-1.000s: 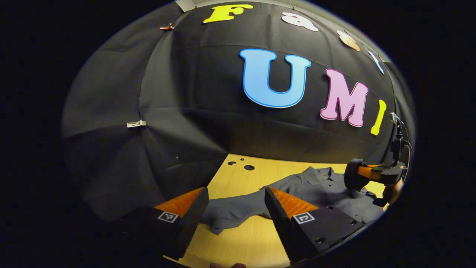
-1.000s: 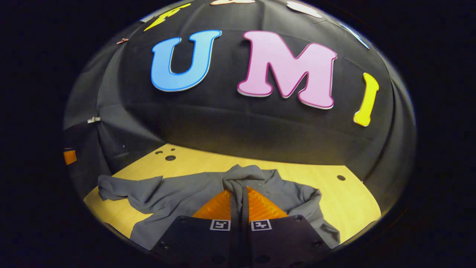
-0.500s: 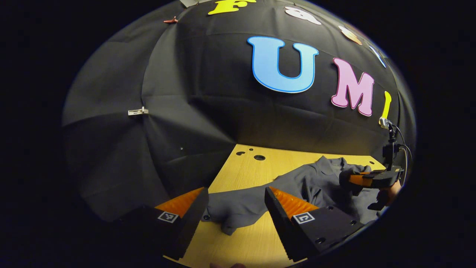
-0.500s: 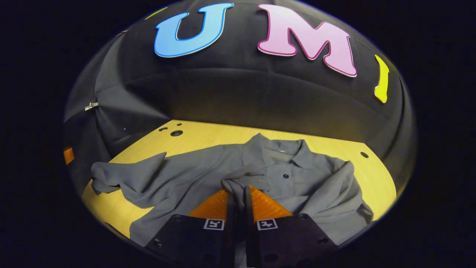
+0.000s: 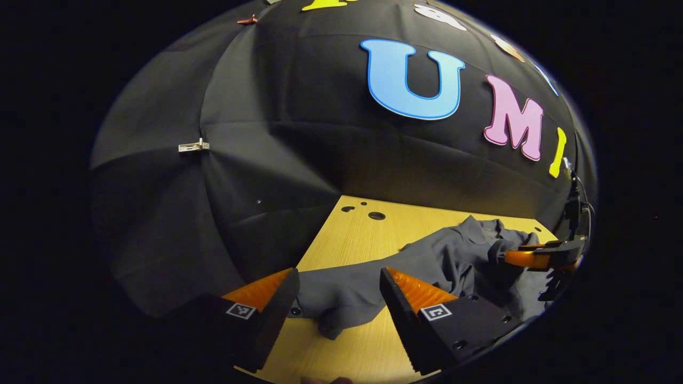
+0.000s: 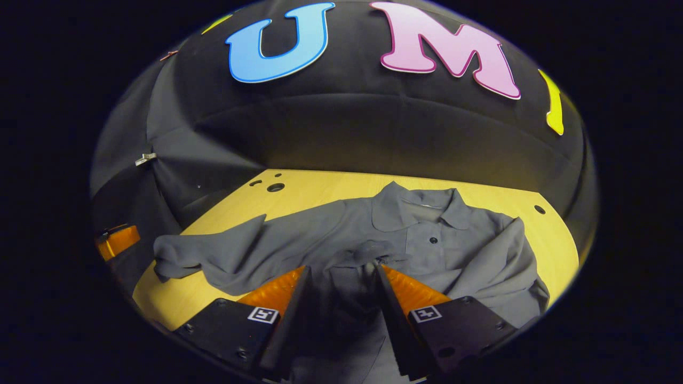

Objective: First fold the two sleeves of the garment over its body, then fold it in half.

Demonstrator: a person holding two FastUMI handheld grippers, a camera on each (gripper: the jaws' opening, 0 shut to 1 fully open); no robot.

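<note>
A grey collared shirt [image 6: 427, 240] lies face up on the wooden table [image 6: 320, 186], collar toward the wall. One sleeve is folded across the chest, its cuff [image 6: 368, 249] resting just ahead of my right gripper [image 6: 341, 269], which is open and holds nothing. The other sleeve [image 6: 213, 256] stretches out to the left. In the left gripper view that sleeve's end [image 5: 336, 306] shows between the fingers of my left gripper [image 5: 339, 273], which is open. The right gripper [image 5: 539, 258] appears over the shirt [image 5: 453, 261] at the far right.
The black cloth wall [image 5: 267, 160] rises close behind the table and along its left side. Several round holes [image 5: 376, 215] mark the table's far left corner. Bare wood [image 5: 363, 346] lies in front of the sleeve end.
My right gripper has opened and let go of the sleeve cuff, which now rests on the shirt's chest. The left gripper has edged closer to the outstretched sleeve's end, still open.
</note>
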